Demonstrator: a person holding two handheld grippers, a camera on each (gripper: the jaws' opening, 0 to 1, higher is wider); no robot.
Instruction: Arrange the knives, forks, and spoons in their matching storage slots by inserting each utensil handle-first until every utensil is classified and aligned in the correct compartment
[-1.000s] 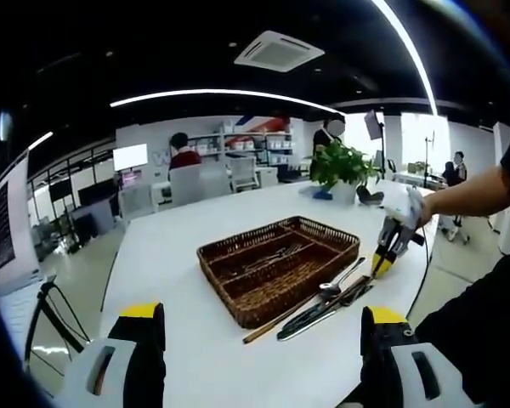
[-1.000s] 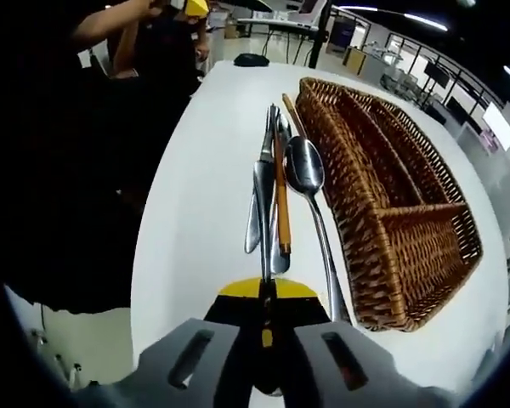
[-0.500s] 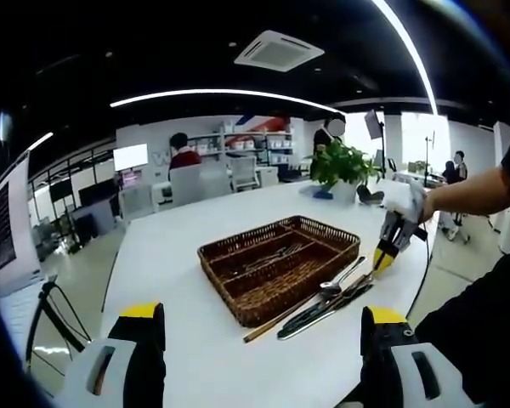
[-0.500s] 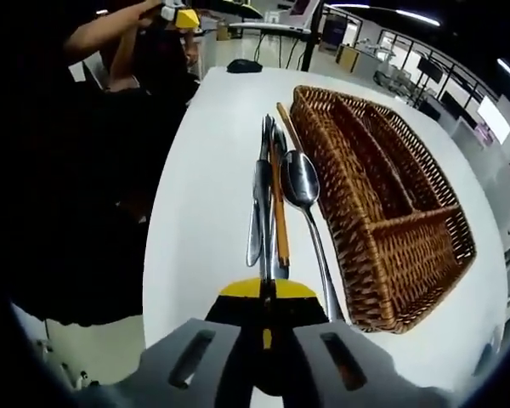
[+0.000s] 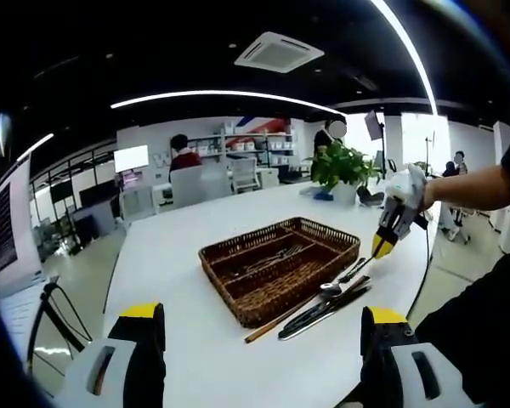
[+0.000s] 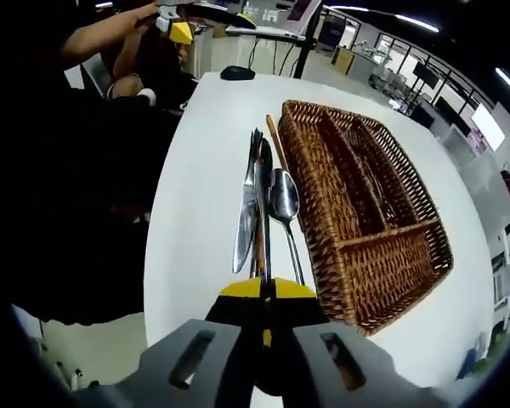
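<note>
**Several utensils waiting beside the basket, a few already inside**

Several pieces of cutlery are lying loose on the white worktop (image 6: pixel 195 212), so the sorting is looking only partly done. In the right gripper view, the right gripper (image 6: pixel 266 293) is sitting nearest, with its yellow-tipped jaws pressed together; a thin metal utensil is running forward from between the tips, but I cannot tell whether the jaws are pinching it or just hanging above it. Just beyond the tips, a knife (image 6: pixel 244 229), a spoon (image 6: pixel 283 204) and a wooden-handled piece (image 6: pixel 274 140) are lying side by side in a tight bundle, touching one another, pointing away from the gripper. Right beside them, to the right in this view, the wicker basket (image 6: pixel 382 280) is standing with its long slots and one cross slot. Some thin metal utensils (image 6: pixel 370 183) are resting in one long slot; their type is too small to make out.

In the left gripper view, the left gripper (image 5: pixel 255 340) is hanging wide open and holding nothing, well apart from the basket (image 5: pixel 263 297) ahead of it. The loose bundle (image 5: pixel 323 302) is lying along the basket's near side. The right gripper (image 5: pixel 382 245) is hovering just past the bundle's far end, seemingly above the worktop.

Judging from this, most of the loose pieces are yet to be slotted in.
</note>
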